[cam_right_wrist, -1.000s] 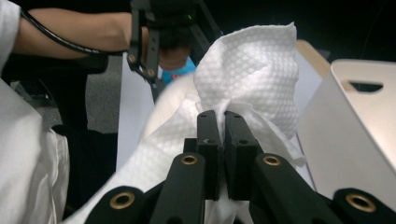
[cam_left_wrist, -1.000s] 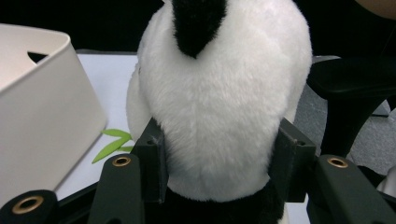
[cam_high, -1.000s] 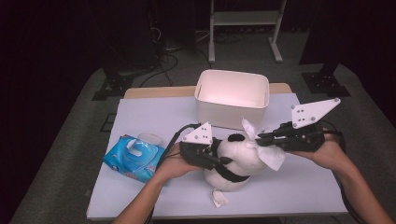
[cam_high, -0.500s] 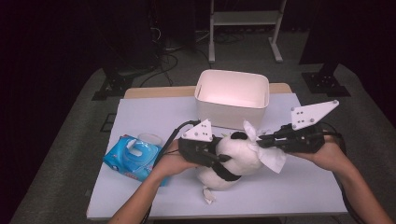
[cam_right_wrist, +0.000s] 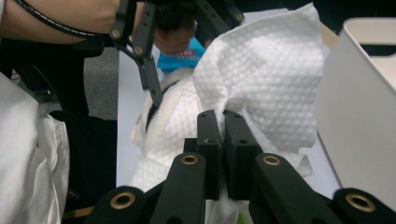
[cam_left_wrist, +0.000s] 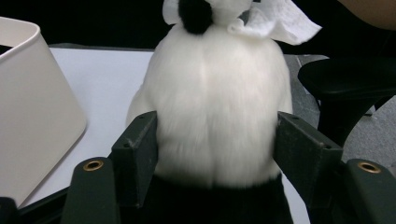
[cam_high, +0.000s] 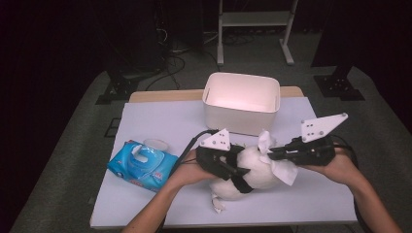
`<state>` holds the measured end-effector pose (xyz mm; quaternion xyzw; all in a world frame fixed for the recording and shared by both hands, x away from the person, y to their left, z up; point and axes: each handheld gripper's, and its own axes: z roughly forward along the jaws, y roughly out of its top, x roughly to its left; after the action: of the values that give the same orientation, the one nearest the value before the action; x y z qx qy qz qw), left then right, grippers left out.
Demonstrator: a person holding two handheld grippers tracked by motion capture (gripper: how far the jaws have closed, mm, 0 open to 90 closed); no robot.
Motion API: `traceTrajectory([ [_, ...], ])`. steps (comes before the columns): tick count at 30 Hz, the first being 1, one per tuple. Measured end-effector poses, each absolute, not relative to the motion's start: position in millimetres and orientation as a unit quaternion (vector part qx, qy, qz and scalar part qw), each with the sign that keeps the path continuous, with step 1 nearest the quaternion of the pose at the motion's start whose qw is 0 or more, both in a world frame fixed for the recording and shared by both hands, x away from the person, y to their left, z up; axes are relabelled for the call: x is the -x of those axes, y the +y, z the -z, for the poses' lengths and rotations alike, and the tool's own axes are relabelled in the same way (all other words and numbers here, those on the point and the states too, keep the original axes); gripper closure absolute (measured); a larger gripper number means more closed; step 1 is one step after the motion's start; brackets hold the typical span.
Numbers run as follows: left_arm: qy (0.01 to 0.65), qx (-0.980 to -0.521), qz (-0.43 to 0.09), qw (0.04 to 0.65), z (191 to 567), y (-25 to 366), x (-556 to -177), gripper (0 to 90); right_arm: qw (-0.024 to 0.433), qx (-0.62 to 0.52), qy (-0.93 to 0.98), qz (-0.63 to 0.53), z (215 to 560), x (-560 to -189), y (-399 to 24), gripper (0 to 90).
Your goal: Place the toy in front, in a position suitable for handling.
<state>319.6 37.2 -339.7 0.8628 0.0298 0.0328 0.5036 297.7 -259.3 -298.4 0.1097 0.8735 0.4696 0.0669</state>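
A white plush toy (cam_high: pixel 252 167) with black patches rests on the table, its fluffy body (cam_left_wrist: pixel 215 102) between the jaws of my left gripper (cam_high: pixel 233 172). Those jaws have just been opening, and both pads (cam_left_wrist: pixel 140 144) still touch the fur on either flank. My right gripper (cam_high: pixel 272 154) is shut on a white embossed tissue (cam_right_wrist: pixel 266 65), bunched at its fingertips (cam_right_wrist: pixel 223 116). The tissue (cam_high: pixel 284 170) lies against the toy's right side and upper end.
A white plastic bin (cam_high: pixel 241 104) stands just behind the toy, close to both grippers. A blue pack of wipes (cam_high: pixel 143 165) lies at the left on the pale table (cam_high: pixel 160 121). Dark floor, cables and a metal stand lie beyond.
My right gripper has sunk a little with the tissue against the toy. The toy has shifted slightly in the left gripper, whose hand stays put.
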Motion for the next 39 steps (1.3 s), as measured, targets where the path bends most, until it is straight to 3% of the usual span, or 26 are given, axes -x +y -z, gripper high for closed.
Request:
traceTrajectory([
  [14,0.049,-0.865,-0.031,0.499,356.3,57.2,-311.7,26.2,0.055,-0.157,0.858,-0.486,324.9,-293.9,-294.2,85.6],
  [20,0.055,-0.874,-0.037,0.482,360.5,54.4,-313.9,19.8,0.049,-0.165,0.857,-0.486,333.3,-295.8,-297.0,85.7],
  [25,0.054,-0.869,-0.024,0.491,368.2,48.9,-317.5,20.4,0.041,-0.179,0.856,-0.484,342.2,-295.6,-302.6,85.7],
  [32,0.030,-0.866,-0.052,0.496,367.6,42.7,-315.1,53.4,0.040,-0.194,0.850,-0.488,352.4,-295.0,-311.4,85.6],
  [39,0.028,-0.867,-0.061,0.493,351.4,51.4,-317.4,58.9,0.034,-0.199,0.844,-0.497,369.0,-295.8,-310.1,85.6],
])
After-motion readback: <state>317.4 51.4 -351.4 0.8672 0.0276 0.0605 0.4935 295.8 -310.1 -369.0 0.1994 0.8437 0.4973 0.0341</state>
